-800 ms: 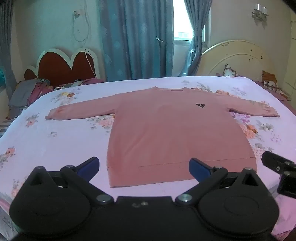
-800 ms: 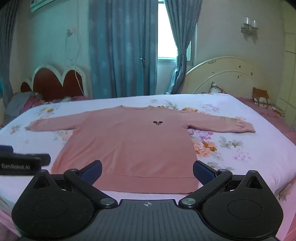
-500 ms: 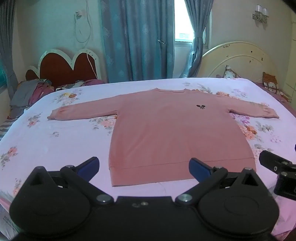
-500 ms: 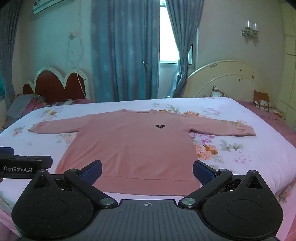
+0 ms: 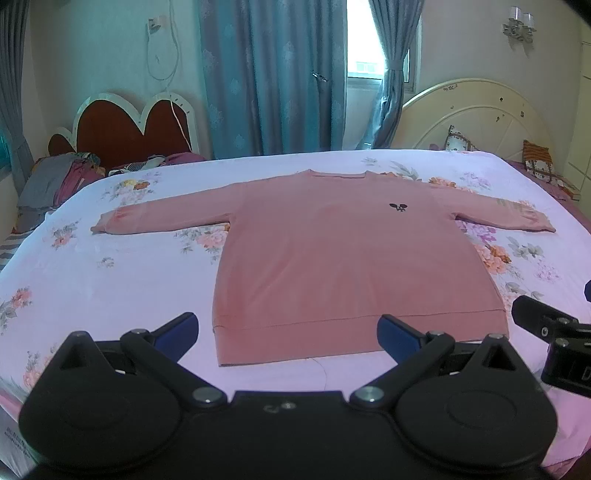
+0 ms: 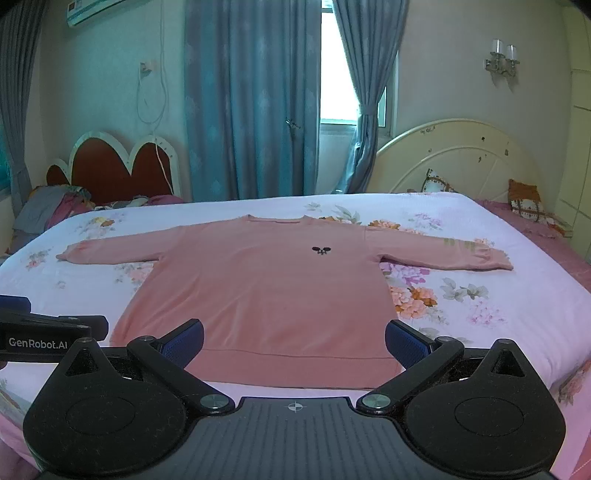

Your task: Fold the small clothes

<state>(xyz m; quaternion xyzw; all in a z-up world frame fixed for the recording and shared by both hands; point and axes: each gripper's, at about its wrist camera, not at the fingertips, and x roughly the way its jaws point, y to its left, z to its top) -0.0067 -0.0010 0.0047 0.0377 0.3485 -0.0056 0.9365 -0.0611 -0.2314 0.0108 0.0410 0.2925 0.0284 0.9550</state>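
One pink sweater (image 5: 354, 266) on my bed sheet (image 5: 110, 280), laid flat, chest side up, both sleeves spread out to 9 and 3 o'clock, neck toward 12, hem toward 6. One small dark emblem (image 5: 397, 208) on its chest. Two headboards at the far side: a red scalloped one (image 5: 125, 129) at 10 o'clock, a cream rounded one (image 5: 476, 114) at 2 o'clock. Blue curtains (image 5: 273, 74) at 12, one wall lamp (image 5: 519, 24) at 1 o'clock. A heap of clothes (image 5: 55, 181) at 9 o'clock, beyond the sheet.

Two tongs. My left gripper (image 5: 287, 328) stands fully spread, nothing between its blue pads, hanging above the hem without touching it. My right gripper (image 6: 294, 341) is likewise spread wide and empty, over the hem's middle.

Both point forward and tilt downward at the sweater, side by side.
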